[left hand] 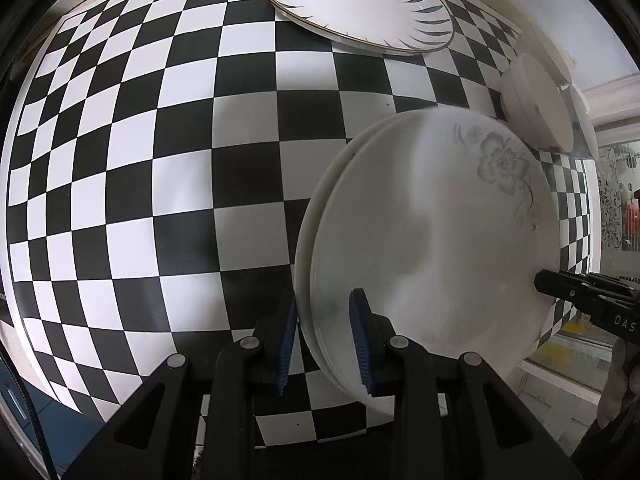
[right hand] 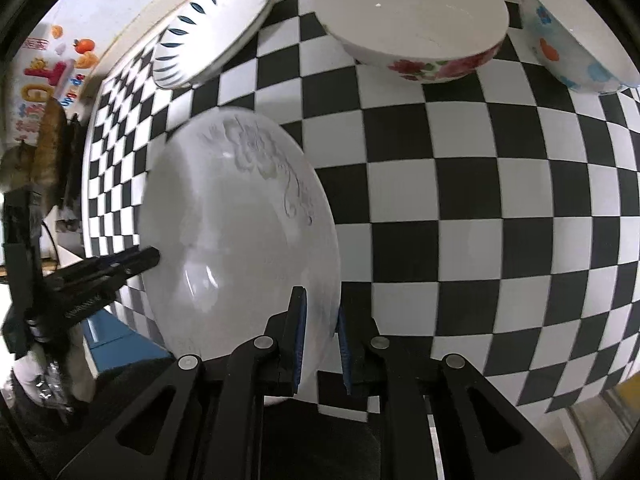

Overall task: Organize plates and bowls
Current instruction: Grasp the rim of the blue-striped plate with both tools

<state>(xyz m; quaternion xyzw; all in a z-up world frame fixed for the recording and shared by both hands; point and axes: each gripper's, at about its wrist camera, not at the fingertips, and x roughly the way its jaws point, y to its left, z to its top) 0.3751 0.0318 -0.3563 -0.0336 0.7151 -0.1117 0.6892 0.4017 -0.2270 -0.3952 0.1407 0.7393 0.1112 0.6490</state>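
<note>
A stack of two white plates, the top one with a grey flower, sits on the checkered table. My left gripper is shut on the stack's near rim, one pad under and one over it. In the right wrist view the same stack is held at its opposite rim by my right gripper, also shut on it. Each gripper shows in the other's view, the right and the left. A blue-petal plate lies at the far side and also shows in the right wrist view.
A white bowl with red flowers and a bowl with blue and orange flowers stand at the far side. These bowls appear edge-on at the right in the left wrist view. The black-and-white checkered table has its edge near me.
</note>
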